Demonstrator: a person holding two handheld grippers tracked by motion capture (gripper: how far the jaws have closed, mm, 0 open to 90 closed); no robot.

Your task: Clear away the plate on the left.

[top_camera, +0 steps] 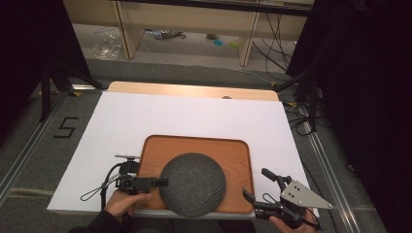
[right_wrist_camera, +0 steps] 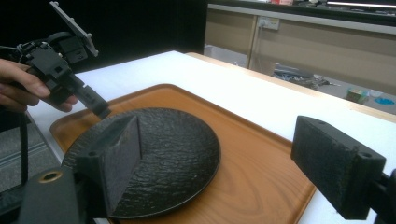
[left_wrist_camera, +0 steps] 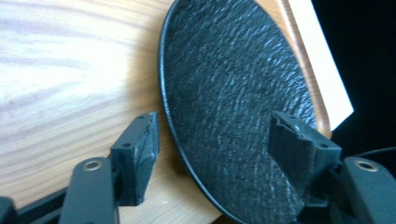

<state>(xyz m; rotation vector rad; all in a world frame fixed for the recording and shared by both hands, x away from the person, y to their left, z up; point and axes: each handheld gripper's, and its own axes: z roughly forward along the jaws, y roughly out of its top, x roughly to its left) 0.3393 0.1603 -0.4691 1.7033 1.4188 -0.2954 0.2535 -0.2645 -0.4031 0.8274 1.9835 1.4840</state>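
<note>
The dark plate (top_camera: 193, 184) lies flat on the near half of the wooden tray (top_camera: 233, 145), its near edge over the tray's near rim. The left gripper (top_camera: 163, 182) has its jaws apart astride the plate's left rim, gripping nothing; the right gripper (top_camera: 256, 187) waits wide apart beyond the tray's right edge. Risk, as judged: any sideways movement of the left gripper could snag the rim and drag the plate off the near rim.

A white sheet (top_camera: 194, 116) covers most of the tabletop (top_camera: 194, 90), leaving a strip of pale wood bare along the far edge. Grey carpet floor (top_camera: 29, 160) surrounds it, marked with a black taped "5" (top_camera: 65, 127) at the left. Black curtains (top_camera: 359, 73) hang on both sides. Beyond stands a light wooden shelf unit (top_camera: 189, 24), with cables (top_camera: 277, 43) and clear plastic wrapping (top_camera: 108, 48) on the floor near it.
</note>
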